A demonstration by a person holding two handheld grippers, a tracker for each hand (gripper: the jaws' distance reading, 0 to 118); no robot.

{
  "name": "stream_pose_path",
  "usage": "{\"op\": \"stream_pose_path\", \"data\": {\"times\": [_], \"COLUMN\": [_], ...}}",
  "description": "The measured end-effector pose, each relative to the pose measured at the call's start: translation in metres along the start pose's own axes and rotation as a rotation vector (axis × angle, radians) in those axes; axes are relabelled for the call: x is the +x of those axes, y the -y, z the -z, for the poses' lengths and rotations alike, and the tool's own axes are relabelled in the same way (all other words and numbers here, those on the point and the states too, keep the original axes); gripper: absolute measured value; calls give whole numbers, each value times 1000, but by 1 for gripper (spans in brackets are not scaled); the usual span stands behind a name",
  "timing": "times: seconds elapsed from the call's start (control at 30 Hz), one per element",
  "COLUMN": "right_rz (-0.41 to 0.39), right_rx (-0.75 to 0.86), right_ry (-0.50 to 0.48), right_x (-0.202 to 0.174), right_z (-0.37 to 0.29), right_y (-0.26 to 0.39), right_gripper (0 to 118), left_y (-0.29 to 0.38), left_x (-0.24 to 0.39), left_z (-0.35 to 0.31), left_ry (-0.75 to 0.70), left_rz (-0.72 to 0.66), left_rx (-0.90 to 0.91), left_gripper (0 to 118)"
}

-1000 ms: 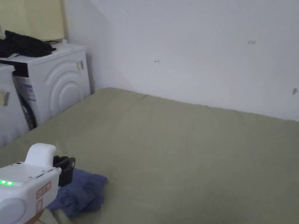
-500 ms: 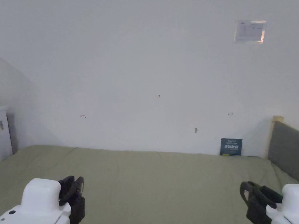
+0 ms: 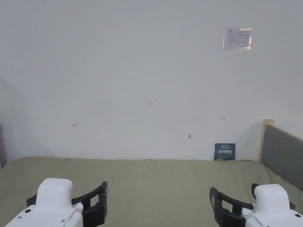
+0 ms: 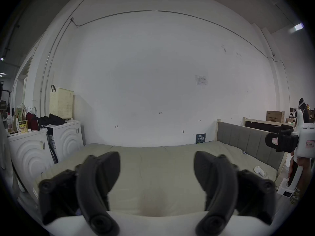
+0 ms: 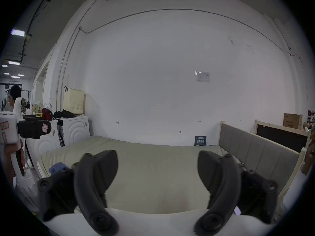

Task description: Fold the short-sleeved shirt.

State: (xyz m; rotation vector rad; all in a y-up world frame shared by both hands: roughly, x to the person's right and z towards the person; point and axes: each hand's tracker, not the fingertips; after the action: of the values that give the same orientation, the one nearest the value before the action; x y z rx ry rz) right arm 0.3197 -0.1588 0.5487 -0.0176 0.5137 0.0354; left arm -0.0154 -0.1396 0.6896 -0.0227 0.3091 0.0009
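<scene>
the shirt is a small blue crumpled heap at the near left corner of the bed, at about 8 o'clock from the bed's middle in the right gripper view, partly hidden behind that view's own left jaw. it lies bunched rather than spread, so by my reading no fold has begun and it would first need carrying to the open middle of the bed and flattening. the wide green bed surface at 12 o'clock of both tools is bare, which makes a sensible place to lay it out. the left hand-held gripper sits low at 7 o'clock in the head view, its jaws spread wide with nothing between them, touching neither cloth nor bed. the right hand-held gripper sits at 5 o'clock, likewise spread wide and empty, well apart from the shirt. both point level toward the white wall, probably a ready pose before reaching down. the grey headboard stands at 3 o'clock, and a white washer stands off the bed's left end at 9 o'clock in the left gripper view. the left tool looks the nearer one to the shirt.
</scene>
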Motion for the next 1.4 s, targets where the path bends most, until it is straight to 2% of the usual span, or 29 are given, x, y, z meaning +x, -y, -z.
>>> {"op": "stream_pose_path", "data": {"times": [0.07,0.13,0.17,0.27,0.33,0.47,0.53,0.63,0.93,1.03,1.27,1.4], "right_rz": [-12,-10,0,84,134,122,135,214,252,239,239,59], "right_rx": [3,-5,-10,-36,-56,-83,-55,-44,-54,-15,-28,-36], "right_ry": [7,-8,-19,-70,-62,60,39,-2,-40,6,5,48], "right_x": [-3,-4,-4,-4,-4,-12,-11,-8,-8,-8,-9,-19], "right_z": [0,1,2,7,11,14,13,9,3,2,0,2], "right_y": [-1,-2,-2,-6,-9,-18,-19,-22,-25,-23,-26,-20], "right_gripper": [115,118,118,118,118,118,118,118,118,118,118,118], "left_y": [-1,-1,-1,-3,0,3,3,3,5,6,2,0], "left_x": [0,-1,-2,-5,-5,-8,-9,-10,-10,-10,-8,-6], "left_z": [0,-2,-3,-2,-2,-3,-3,-4,0,0,1,2], "left_ry": [-10,-22,-24,-5,-10,-19,-22,-9,-15,-18,-20,-26], "left_rz": [4,-7,-4,-12,-12,-17,-23,-36,-35,-36,-31,-18], "left_rx": [0,66,40,26,16,11,13,15,2,1,5,1], "left_gripper": [118,118,118,118,118,118,118,118,118,118,118,118]}}
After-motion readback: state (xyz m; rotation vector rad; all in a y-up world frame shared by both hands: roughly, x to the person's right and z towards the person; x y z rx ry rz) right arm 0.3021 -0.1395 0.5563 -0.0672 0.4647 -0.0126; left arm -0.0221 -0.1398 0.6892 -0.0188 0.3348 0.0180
